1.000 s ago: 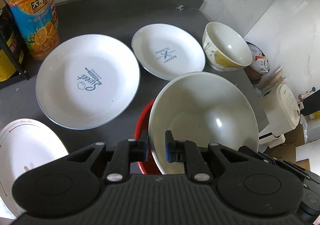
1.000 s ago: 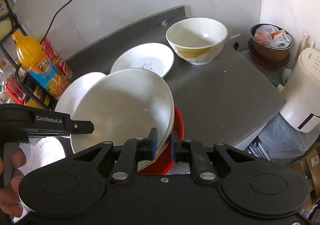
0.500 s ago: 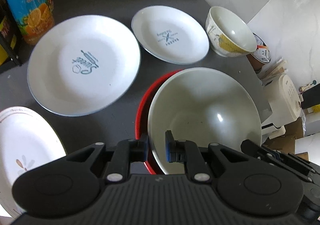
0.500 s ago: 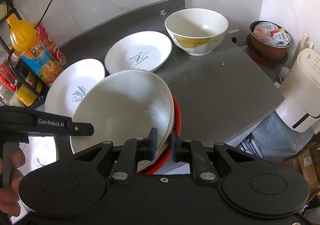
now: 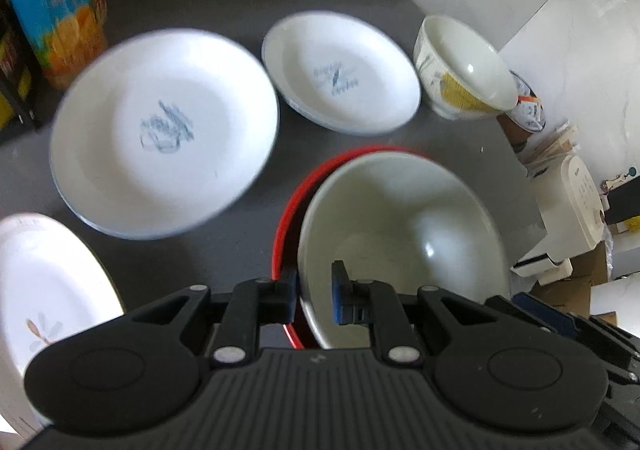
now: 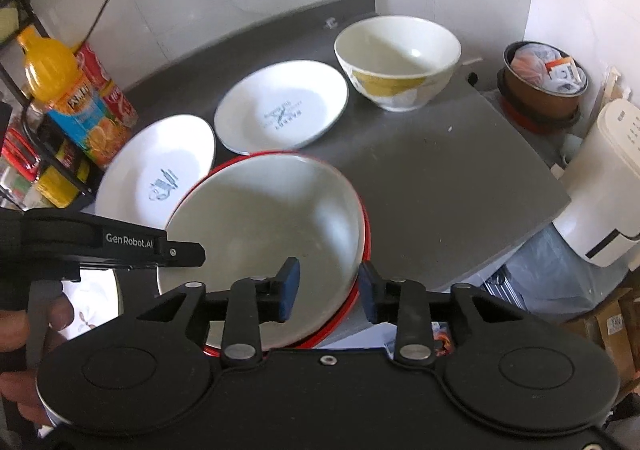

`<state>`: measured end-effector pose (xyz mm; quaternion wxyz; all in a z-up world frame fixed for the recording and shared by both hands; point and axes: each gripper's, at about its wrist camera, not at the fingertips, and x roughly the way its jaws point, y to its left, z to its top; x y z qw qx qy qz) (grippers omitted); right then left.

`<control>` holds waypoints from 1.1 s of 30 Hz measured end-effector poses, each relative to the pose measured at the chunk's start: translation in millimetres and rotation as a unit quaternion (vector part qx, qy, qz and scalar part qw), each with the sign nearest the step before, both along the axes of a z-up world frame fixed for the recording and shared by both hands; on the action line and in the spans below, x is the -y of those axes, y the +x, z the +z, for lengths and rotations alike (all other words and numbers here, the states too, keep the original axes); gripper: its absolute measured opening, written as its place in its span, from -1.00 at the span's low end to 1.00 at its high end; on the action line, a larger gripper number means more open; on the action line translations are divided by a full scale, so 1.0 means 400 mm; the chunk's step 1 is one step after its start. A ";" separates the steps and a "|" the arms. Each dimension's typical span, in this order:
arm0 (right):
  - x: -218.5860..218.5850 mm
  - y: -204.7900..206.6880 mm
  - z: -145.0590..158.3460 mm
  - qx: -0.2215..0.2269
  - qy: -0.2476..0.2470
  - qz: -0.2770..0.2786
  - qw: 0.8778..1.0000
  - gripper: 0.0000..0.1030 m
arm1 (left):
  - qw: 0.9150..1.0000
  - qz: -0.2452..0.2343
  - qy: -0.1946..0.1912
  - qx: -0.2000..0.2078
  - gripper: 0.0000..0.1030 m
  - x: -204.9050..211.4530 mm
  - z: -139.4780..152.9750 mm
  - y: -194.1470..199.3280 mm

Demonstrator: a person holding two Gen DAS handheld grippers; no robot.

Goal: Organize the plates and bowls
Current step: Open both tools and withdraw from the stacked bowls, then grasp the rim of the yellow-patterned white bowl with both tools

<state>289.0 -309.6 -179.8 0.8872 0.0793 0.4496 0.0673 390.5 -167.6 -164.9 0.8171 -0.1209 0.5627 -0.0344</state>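
Grey counter point(image 6: 460, 178) | we nest white bowl point(image 5: 400, 234) in red bowl point(image 5: 288, 218) | left gripper point(image 5: 314, 292) pinches its rim, right gripper point(image 6: 326, 290) released | next: withdraw right.

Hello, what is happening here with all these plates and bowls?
A person is tidying dishes on a dark countertop with handheld tongs. The left tongs are shut on the near rim of a white bowl that sits in a red bowl. The right tongs are open around its other rim. Two printed plates and a yellow-patterned bowl lie untouched behind.
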 end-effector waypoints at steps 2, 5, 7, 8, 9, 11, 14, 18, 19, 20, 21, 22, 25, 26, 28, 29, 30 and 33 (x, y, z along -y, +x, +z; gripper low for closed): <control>0.007 -0.001 0.011 0.006 0.002 -0.001 1.000 -0.33 | 1.000 -0.006 0.006 0.012 -0.69 -0.001 0.019 0.002; 0.020 0.004 0.022 0.015 0.012 -0.005 1.000 -0.33 | 1.000 0.001 0.013 0.018 -0.55 -0.008 0.046 0.007; 0.032 0.007 0.027 0.019 0.019 -0.014 1.000 -0.33 | 0.999 0.002 0.017 0.028 -0.50 -0.011 0.068 0.008; 0.038 0.010 0.030 0.022 0.024 -0.019 0.999 -0.33 | 0.999 0.003 0.016 0.036 -0.44 -0.012 0.082 0.010; 0.045 0.012 0.034 0.025 0.029 -0.023 0.999 -0.33 | 0.999 0.003 0.016 0.042 -0.36 -0.013 0.093 0.010; 0.060 0.019 0.039 0.030 0.036 -0.029 0.998 -0.33 | 0.998 0.002 0.020 0.054 -0.23 -0.008 0.113 0.014; 0.081 0.031 0.046 0.037 0.040 -0.037 0.998 -0.18 | 0.998 0.000 0.020 0.066 -0.19 0.004 0.132 0.025; 0.109 0.047 0.059 0.050 0.046 -0.047 0.997 -0.06 | 0.997 -0.001 0.023 0.076 -0.17 0.029 0.145 0.044; 0.118 0.053 0.063 0.054 0.047 -0.050 0.996 0.01 | 0.997 0.001 0.024 0.077 -0.17 0.034 0.148 0.049; 0.125 0.058 0.066 0.058 0.048 -0.052 0.996 0.05 | 0.997 0.003 0.024 0.079 -0.15 0.040 0.149 0.056; 0.132 0.063 0.068 0.062 0.050 -0.054 0.995 0.07 | 0.996 0.006 0.024 0.081 -0.10 0.045 0.151 0.061; 0.141 0.067 0.069 0.065 0.052 -0.056 0.995 0.11 | 0.996 0.010 0.024 0.082 -0.05 0.050 0.152 0.066; 0.169 0.085 0.076 0.073 0.060 -0.064 0.994 0.28 | 0.995 0.014 0.029 0.091 0.07 0.070 0.159 0.088; 0.176 0.090 0.078 0.075 0.062 -0.066 0.993 0.35 | 0.995 0.014 0.030 0.095 0.10 0.078 0.163 0.097; 0.195 0.105 0.079 0.080 0.066 -0.070 0.992 0.43 | 0.994 0.017 0.031 0.101 0.17 0.091 0.168 0.113; 0.204 0.112 0.079 0.082 0.068 -0.071 0.992 0.47 | 0.994 0.018 0.030 0.105 0.26 0.098 0.170 0.122; 0.212 0.120 0.078 0.083 0.070 -0.073 0.991 0.47 | 0.994 0.019 0.028 0.107 0.34 0.106 0.171 0.131; 0.241 0.144 0.075 0.083 0.081 -0.077 0.990 0.47 | 0.993 0.022 0.038 0.109 0.38 0.129 0.170 0.161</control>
